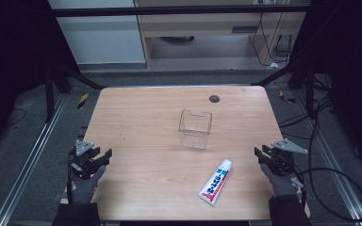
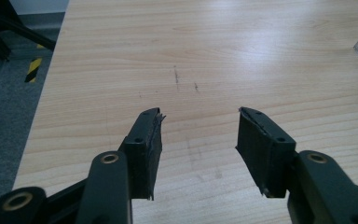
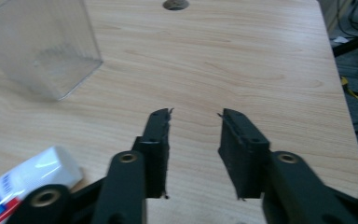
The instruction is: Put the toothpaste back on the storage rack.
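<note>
Where it lies flat near the right gripper [image 1: 263,154], the toothpaste tube [image 1: 215,181] is white with blue-and-red print. The clear box [image 1: 195,129] stands empty. Both the right and left gripper [image 1: 100,159] gape, grasping nothing.

Grey gloves and dark sleeves cover both hands. The left tongs [image 1: 104,155] and right tongs [image 1: 259,151] are black, each topped by a grey three-cornered plate, with brass-ringed pivots, small screws and frayed pads [image 2: 154,140]. A black cable [image 1: 339,188] trails at 4 o'clock.
</note>
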Available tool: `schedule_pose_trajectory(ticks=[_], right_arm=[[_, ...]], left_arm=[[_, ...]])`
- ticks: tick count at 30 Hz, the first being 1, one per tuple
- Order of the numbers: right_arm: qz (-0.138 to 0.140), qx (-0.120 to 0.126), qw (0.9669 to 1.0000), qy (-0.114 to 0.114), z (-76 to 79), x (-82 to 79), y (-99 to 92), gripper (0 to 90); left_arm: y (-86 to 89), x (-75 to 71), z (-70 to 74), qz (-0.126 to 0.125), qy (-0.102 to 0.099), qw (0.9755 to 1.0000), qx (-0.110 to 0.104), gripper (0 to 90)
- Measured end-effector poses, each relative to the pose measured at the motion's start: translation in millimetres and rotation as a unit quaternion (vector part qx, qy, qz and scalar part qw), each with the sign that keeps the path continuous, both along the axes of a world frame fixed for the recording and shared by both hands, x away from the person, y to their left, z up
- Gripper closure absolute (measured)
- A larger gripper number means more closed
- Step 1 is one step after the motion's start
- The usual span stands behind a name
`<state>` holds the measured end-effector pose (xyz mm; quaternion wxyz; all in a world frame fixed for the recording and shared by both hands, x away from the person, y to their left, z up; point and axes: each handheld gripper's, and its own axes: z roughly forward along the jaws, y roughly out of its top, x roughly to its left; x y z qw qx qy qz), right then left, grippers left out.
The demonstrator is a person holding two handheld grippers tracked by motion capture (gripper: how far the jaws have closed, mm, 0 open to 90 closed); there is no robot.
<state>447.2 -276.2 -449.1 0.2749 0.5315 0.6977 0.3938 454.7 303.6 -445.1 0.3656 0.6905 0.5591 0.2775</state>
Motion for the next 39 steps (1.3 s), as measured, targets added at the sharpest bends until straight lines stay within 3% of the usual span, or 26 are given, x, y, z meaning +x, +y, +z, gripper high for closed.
schedule_pose_trajectory(ticks=[9, 11, 14, 16, 22, 26, 37, 39], right_arm=[[0.077, 0.006, 0.9969, 0.016, 11.0, -16.0, 21.1, 81.6], [0.108, 0.003, 0.9939, 0.022, 13.5, -19.5, 30.6, 86.4], [0.126, 0.003, 0.9916, 0.027, 13.9, -21.4, 35.9, 89.0], [0.150, 0.005, 0.9879, 0.040, 11.6, -23.6, 42.0, 90.0], [0.177, -0.003, 0.9824, 0.061, 7.8, -27.4, 53.8, 90.0], [0.213, -0.010, 0.9731, 0.086, 1.2, -34.5, 67.2, 90.0], [0.248, -0.033, 0.9600, 0.125, -16.9, -41.9, 88.5, 90.0], [0.251, -0.037, 0.9591, 0.126, -18.5, -42.4, 89.6, 90.0]], left_arm=[[-1.7, 0.2, -4.5, -0.007, 0.004, 1.0000, -0.003, 49.1], [-3.8, 1.0, -5.7, -0.014, 0.003, 0.9999, 0.001, 47.7], [-6.0, 1.6, -6.2, -0.015, 0.005, 0.9999, 0.001, 47.5], [-9.8, 2.2, -7.0, -0.019, 0.006, 0.9998, 0.006, 46.9], [-11.6, 3.5, -9.5, -0.023, 0.010, 0.9996, 0.010, 45.7], [-12.2, 4.1, -10.9, -0.025, 0.013, 0.9995, 0.013, 44.4], [-14.0, 4.5, -12.2, -0.027, 0.015, 0.9993, 0.019, 43.5], [-14.0, 4.5, -12.2, -0.027, 0.015, 0.9993, 0.019, 43.5]])
